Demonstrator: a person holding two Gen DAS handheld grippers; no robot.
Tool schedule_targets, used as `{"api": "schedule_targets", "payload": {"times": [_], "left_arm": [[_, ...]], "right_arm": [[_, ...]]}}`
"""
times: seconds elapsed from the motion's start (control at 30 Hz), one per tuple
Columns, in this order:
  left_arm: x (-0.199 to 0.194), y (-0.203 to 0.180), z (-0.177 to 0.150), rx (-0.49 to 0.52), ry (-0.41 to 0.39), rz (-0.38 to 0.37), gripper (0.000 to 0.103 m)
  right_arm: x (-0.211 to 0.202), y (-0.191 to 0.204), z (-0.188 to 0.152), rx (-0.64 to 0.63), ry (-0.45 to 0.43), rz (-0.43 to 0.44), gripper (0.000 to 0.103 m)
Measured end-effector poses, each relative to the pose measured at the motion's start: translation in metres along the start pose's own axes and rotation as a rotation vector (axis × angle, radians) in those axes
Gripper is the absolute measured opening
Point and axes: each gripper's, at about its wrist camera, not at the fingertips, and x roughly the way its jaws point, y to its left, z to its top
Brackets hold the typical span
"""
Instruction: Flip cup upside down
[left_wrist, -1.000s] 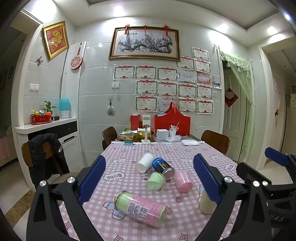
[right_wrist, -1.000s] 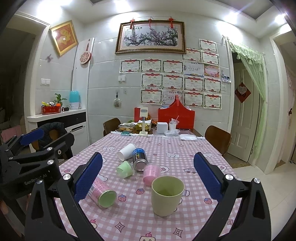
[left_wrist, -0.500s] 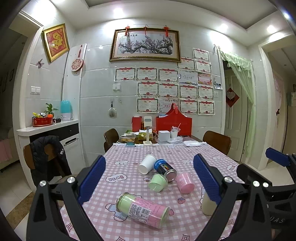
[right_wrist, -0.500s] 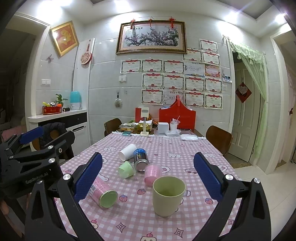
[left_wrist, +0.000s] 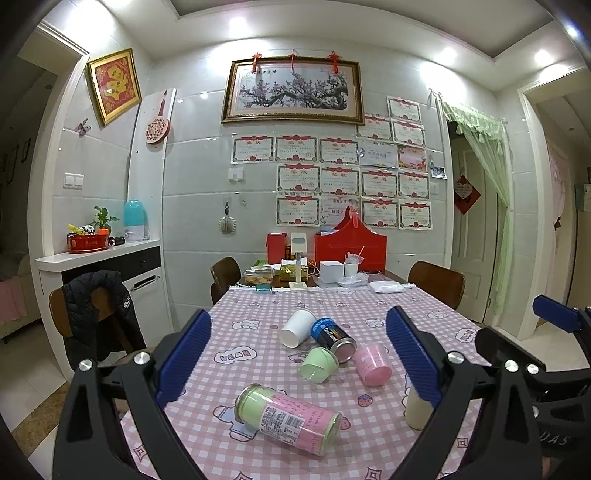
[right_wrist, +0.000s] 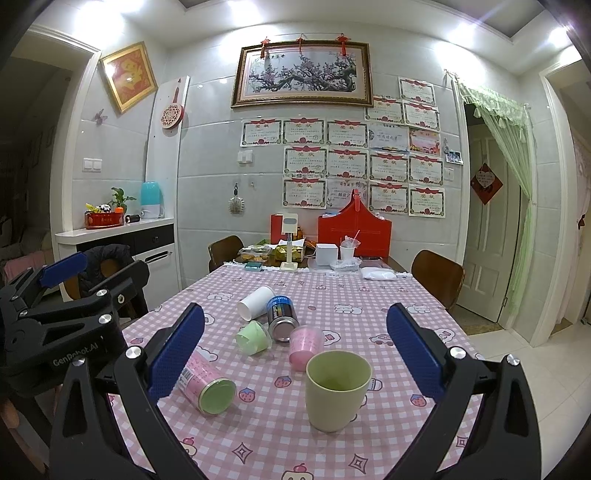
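A pale green cup (right_wrist: 337, 390) stands upright, mouth up, on the pink checked tablecloth (right_wrist: 369, 295). It sits between the open fingers of my right gripper (right_wrist: 295, 354), a little beyond the tips. In the left wrist view the cup (left_wrist: 415, 410) is partly hidden behind the right finger. My left gripper (left_wrist: 298, 354) is open and empty above the table's near left part, over a lying pink and green canister (left_wrist: 290, 419). The left gripper also shows at the left of the right wrist view (right_wrist: 59, 317).
A white paper cup (right_wrist: 255, 302), a dark can (right_wrist: 281, 318), a small green cup (right_wrist: 253, 338) and a pink cup (right_wrist: 306, 346) lie on their sides mid-table. The canister (right_wrist: 207, 384) lies left of the upright cup. Boxes and a red bag (right_wrist: 354, 236) stand at the far end. Chairs ring the table.
Both views have risen and tilted slightly; the cups sit a little lower in frame. The objects themselves have not moved and both grippers stay open.
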Motion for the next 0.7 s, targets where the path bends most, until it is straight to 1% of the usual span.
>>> {"api": "schedule_targets", "payload": {"times": [0.3, 0.7], "left_arm": [[-0.0005, -0.0017, 0.0, 0.02, -0.004, 0.017, 0.094], [-0.0003, -0.0015, 0.0002, 0.02, -0.005, 0.017, 0.094]], "right_arm": [[0.0009, -0.0006, -0.0009, 0.001, 0.004, -0.001, 0.095], [0.0025, 0.0001, -0.0022, 0.003, 0.006, -0.002, 0.095]]}}
